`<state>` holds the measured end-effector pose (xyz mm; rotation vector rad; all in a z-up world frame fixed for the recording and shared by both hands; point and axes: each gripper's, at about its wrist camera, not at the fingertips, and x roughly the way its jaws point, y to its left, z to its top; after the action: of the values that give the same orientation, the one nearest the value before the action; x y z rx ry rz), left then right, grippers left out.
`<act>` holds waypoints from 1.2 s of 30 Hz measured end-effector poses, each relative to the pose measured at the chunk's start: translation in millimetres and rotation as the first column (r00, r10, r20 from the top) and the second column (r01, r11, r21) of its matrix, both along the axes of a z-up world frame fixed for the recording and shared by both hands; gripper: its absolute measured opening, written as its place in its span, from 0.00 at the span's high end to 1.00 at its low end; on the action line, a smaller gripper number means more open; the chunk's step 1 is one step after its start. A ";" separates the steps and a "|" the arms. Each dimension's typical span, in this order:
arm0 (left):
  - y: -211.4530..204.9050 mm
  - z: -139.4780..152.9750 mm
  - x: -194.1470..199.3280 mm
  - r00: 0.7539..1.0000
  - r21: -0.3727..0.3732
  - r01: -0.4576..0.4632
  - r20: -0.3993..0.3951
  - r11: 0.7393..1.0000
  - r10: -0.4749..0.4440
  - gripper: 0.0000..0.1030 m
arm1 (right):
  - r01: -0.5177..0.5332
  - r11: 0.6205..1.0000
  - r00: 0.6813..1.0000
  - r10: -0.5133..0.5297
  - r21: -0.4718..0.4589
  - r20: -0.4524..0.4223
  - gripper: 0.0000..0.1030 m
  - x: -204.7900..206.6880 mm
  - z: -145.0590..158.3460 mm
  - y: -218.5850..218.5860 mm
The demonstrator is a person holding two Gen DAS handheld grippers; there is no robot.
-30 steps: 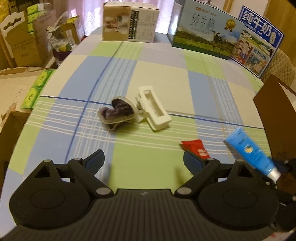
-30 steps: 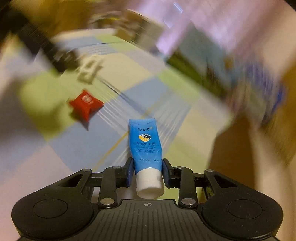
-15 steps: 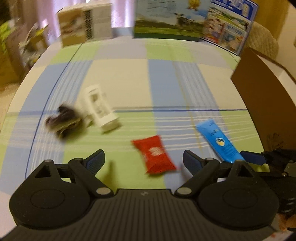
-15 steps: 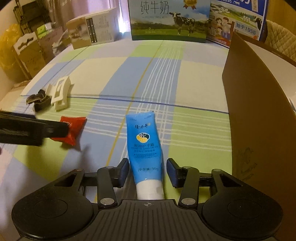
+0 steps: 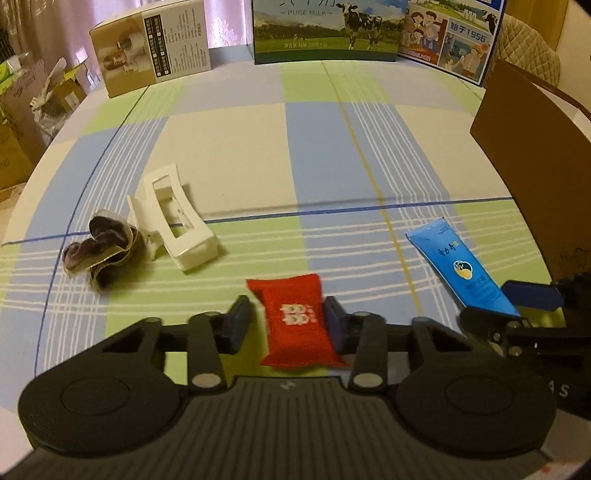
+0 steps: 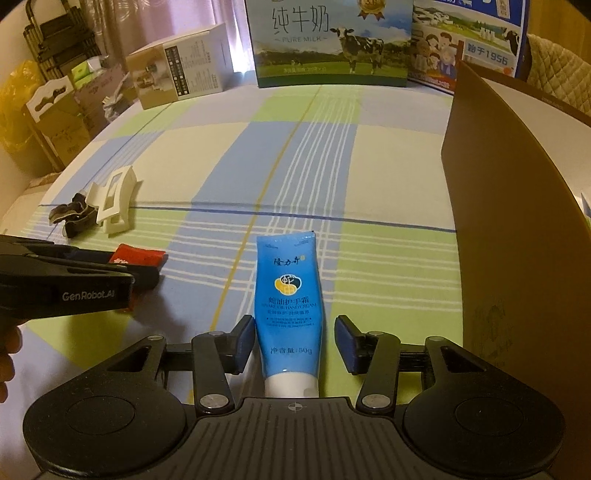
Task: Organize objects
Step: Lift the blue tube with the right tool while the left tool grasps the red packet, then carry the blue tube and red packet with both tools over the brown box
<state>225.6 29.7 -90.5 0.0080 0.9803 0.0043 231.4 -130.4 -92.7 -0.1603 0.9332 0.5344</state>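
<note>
A red snack packet [image 5: 295,325] lies on the checked tablecloth [image 5: 236,147] between the pads of my left gripper [image 5: 288,323]. Its jaws have narrowed around the packet: the right pad is at its edge and a sliver of cloth shows by the left pad. A blue hand-cream tube [image 6: 288,291] lies flat, cap toward me, inside my right gripper [image 6: 295,343], which is open with a gap on the right side. In the right wrist view the left gripper [image 6: 140,266] and the packet [image 6: 138,254] show at the left edge. The tube [image 5: 458,269] also shows in the left wrist view.
A white hair clip [image 5: 173,221] and a dark scrunchie [image 5: 99,251] lie together at the left. A tall brown box wall [image 6: 517,221] stands along the right. Milk cartons [image 5: 325,29] and a beige box [image 5: 151,48] line the far edge.
My left gripper moved right to the red packet and narrowed its jaws around it. My right gripper set the tube down and opened off it.
</note>
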 end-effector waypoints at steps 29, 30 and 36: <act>2.2 3.4 -14.9 0.999 0.011 -0.010 -0.034 1.000 0.010 0.75 | -0.075 0.995 0.995 0.079 -0.060 0.065 0.64 -3.6 -5.1 4.7; 2.3 3.3 -14.7 0.999 0.011 -0.009 -0.034 1.000 0.010 0.75 | -0.075 0.995 0.995 0.079 -0.060 0.064 0.64 -3.5 -5.1 4.6; 2.1 4.6 -14.5 1.000 0.013 -0.011 -0.029 1.000 0.011 0.75 | -0.075 0.996 0.995 0.078 -0.058 0.064 0.64 -3.9 -5.0 4.4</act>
<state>211.2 31.8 -85.9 0.0141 1.0092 0.0205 227.4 -126.0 -97.7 -0.2636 0.8802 0.5708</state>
